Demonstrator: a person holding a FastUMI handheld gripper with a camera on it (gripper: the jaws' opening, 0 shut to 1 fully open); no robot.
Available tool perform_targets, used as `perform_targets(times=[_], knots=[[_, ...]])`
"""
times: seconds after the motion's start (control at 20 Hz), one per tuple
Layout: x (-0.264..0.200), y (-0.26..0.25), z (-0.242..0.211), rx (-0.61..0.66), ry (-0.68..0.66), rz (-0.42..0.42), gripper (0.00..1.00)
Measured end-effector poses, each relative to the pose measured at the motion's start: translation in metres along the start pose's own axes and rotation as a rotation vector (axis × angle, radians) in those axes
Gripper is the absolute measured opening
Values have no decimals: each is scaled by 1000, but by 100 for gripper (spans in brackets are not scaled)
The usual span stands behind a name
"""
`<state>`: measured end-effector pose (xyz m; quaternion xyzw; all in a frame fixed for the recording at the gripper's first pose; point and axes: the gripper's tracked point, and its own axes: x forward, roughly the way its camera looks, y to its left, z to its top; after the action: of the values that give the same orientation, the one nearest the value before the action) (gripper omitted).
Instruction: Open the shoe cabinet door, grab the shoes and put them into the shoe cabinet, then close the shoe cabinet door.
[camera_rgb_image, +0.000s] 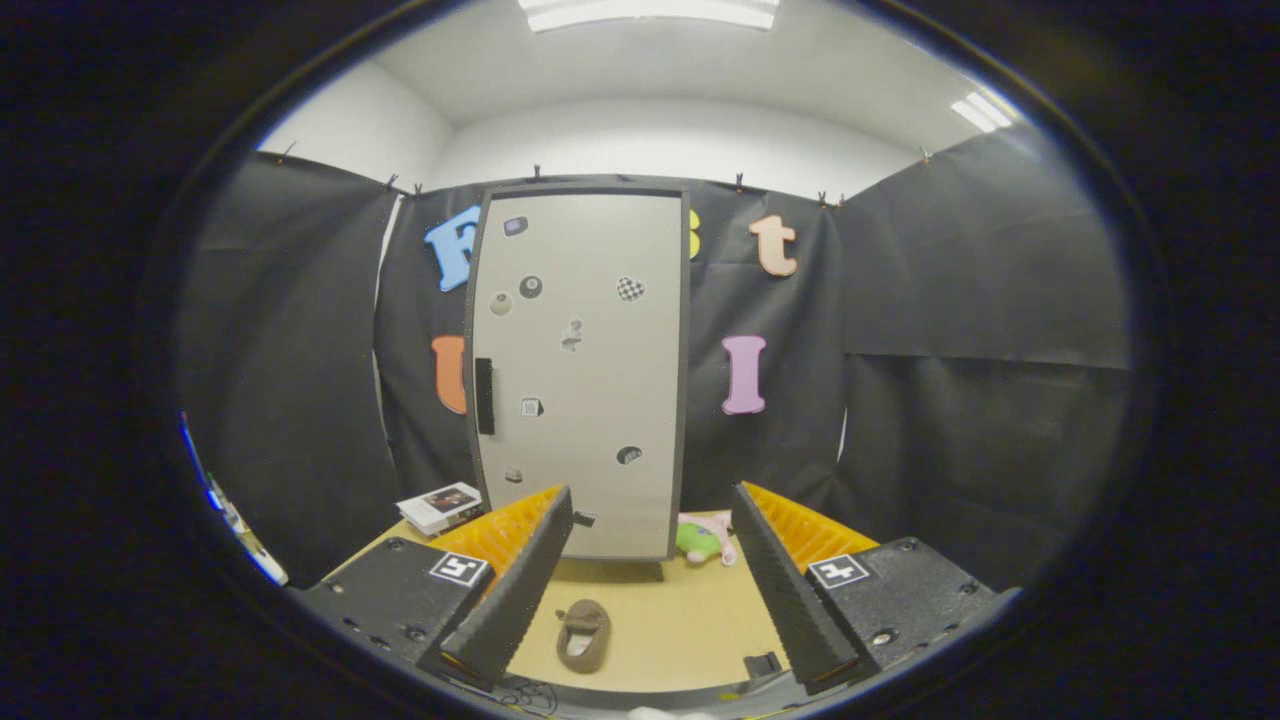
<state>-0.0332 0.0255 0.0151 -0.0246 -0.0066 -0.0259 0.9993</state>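
Note:
The shoe cabinet (585, 370) stands upright at the far side of the table, its pale door shut, with a dark handle (484, 396) on the door's left edge and several small stickers on its face. A small brown shoe (584, 634) lies on the table between my fingers, nearer the left one. My gripper (652, 510) is open, well back from the cabinet, with nothing held between its fingers.
A white box (441, 507) lies on the table left of the cabinet. A green and pink soft toy (706, 539) sits at the cabinet's right foot. A small black object (763, 664) rests on the wooden table (680, 620) by the right finger. Black cloth walls close in all around.

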Motion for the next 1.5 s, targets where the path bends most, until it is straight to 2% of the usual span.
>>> perform_targets(times=[0.45,0.75,1.0,1.35,1.5], knots=[[-15,8,4,13,3,-10,100],[8,23,-1,13,21,-15,100],[63,66,8,2,-9,-3,100],[181,177,26,-10,-67,126,100],[238,219,26,7,-47,185,100]])
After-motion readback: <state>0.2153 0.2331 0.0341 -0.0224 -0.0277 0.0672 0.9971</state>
